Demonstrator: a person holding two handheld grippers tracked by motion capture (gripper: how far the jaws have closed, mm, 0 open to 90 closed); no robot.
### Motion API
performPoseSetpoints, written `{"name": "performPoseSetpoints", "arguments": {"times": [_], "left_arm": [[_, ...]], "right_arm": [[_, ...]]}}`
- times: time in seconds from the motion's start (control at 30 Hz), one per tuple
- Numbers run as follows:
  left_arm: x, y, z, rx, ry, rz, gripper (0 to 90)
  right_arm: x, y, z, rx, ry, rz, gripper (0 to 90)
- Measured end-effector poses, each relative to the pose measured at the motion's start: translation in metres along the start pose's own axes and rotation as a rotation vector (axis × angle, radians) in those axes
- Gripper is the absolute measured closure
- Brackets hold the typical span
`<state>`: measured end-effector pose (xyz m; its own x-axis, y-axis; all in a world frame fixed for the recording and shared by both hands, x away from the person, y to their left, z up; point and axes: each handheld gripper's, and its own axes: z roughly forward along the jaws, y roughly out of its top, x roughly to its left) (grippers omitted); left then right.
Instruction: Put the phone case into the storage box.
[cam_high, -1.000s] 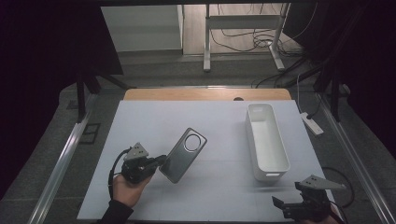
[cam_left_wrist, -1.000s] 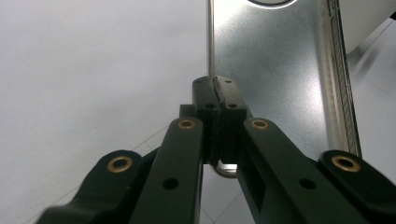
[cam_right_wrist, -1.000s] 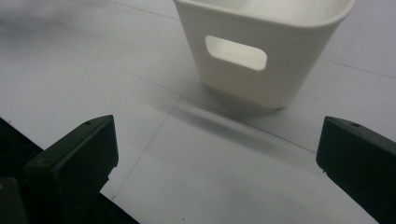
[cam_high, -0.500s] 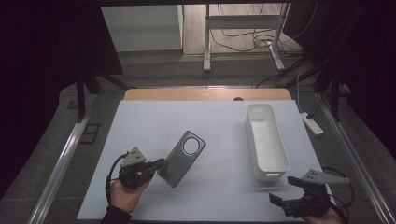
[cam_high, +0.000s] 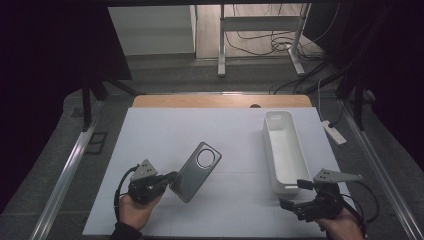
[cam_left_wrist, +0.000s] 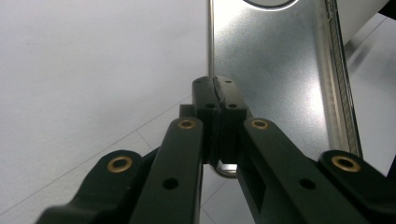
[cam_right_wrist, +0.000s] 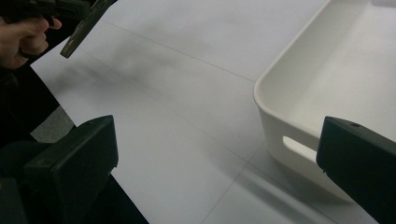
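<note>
White sheeting covers the table (cam_high: 150, 130) in front of me, with dark floor and cable clutter beyond its far edge. My left gripper (cam_high: 167, 178) is clamped tight on the near end of a grey phone case (cam_high: 196, 171), pads pinched on its thin edge, so the case hangs out past the jaws and is lifted off the sheet, tilted, rather than lying flat (the left gripper view shows the rim caught right between my closed tips (cam_left_wrist: 215, 91)). I judge I hold it by one end to keep the body free for a second grip or for setting it down. Its long axis runs from near left to far right across the table, and the round camera cutout (cam_high: 206, 158) sits at the far end, pointing toward the white bin (cam_high: 288, 186). My right gripper (cam_high: 300, 194) hangs low at the near right corner, jaws spread wide and empty, just short of the bin's near wall, well apart from the case.
</note>
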<state>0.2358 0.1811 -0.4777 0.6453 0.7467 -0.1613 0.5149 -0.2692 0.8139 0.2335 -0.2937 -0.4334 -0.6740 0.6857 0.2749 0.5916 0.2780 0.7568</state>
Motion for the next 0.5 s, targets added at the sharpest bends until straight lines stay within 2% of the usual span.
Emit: {"name": "performPoseSetpoints", "arguments": {"times": [0.23,0.5], "left_arm": [[-0.003,0.0,0.001,-0.006,-0.005,0.006,88.7],[-0.005,0.001,0.003,-0.009,-0.011,0.008,88.8]], "right_arm": [[0.0,0.009,0.006,0.002,0.029,0.013,0.0],[0.003,0.024,0.023,0.011,0.073,0.012,0.0]]}}
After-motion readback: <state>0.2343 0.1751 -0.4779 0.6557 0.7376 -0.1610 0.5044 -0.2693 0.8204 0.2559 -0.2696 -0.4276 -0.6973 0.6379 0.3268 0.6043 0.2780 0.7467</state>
